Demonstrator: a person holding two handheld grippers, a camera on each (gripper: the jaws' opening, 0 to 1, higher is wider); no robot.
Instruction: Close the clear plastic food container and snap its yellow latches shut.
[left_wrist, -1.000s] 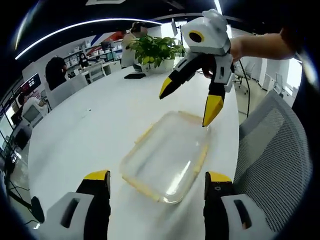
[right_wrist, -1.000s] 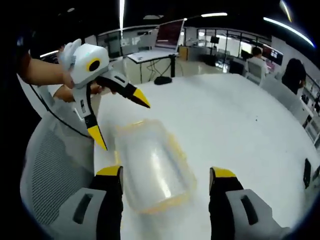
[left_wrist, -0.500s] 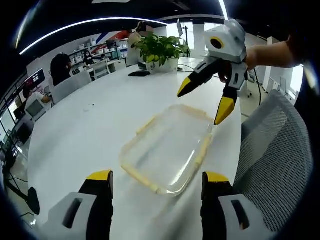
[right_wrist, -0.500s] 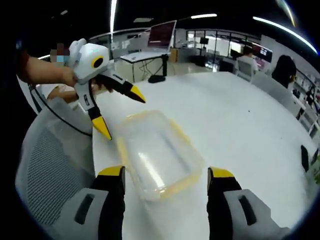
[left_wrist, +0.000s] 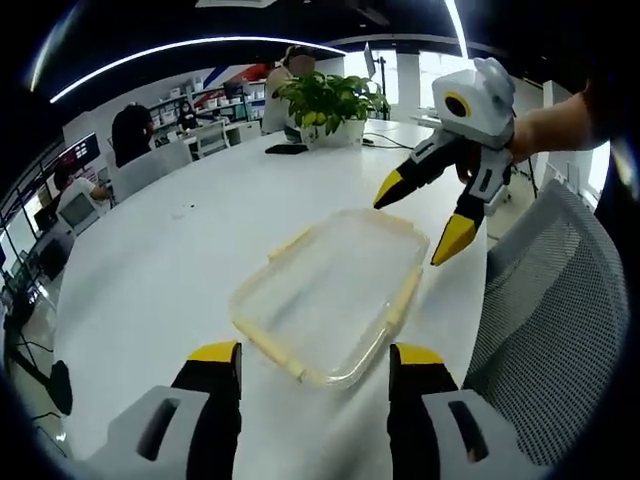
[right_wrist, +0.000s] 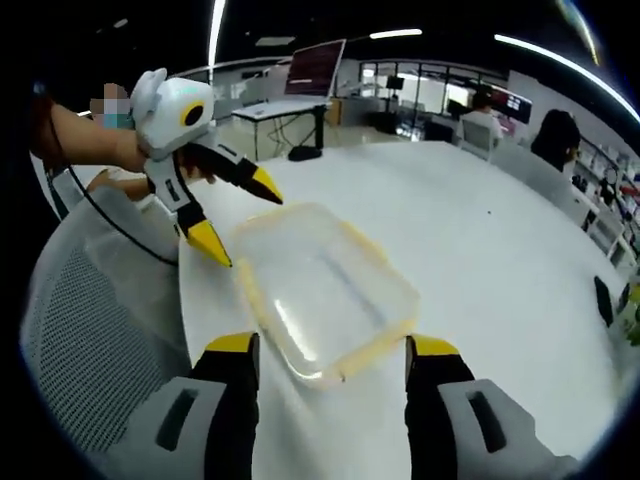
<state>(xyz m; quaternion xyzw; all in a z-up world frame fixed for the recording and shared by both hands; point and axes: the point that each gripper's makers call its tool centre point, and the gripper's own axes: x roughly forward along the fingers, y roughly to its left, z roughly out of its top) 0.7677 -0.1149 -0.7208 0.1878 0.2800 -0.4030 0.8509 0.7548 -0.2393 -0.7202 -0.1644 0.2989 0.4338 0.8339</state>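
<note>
Container (left_wrist: 330, 295) latches perhaps unsnapped, blurred

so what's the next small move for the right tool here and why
Probably lower the right tool onto the near yellow latch of the clear container. The lid looks seated, both tools hang open above it, gripping nothing, and whether any latch is snapped is unclear.

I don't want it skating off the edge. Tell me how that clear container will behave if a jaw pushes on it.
The clear container looks empty and thin-walled, so it is probably light. It lies flat on a smooth white table, so a sideways push would likely slide it, not tip it. It sits near the table edge beside the mesh chair, so pressing downward seems safer.
</note>
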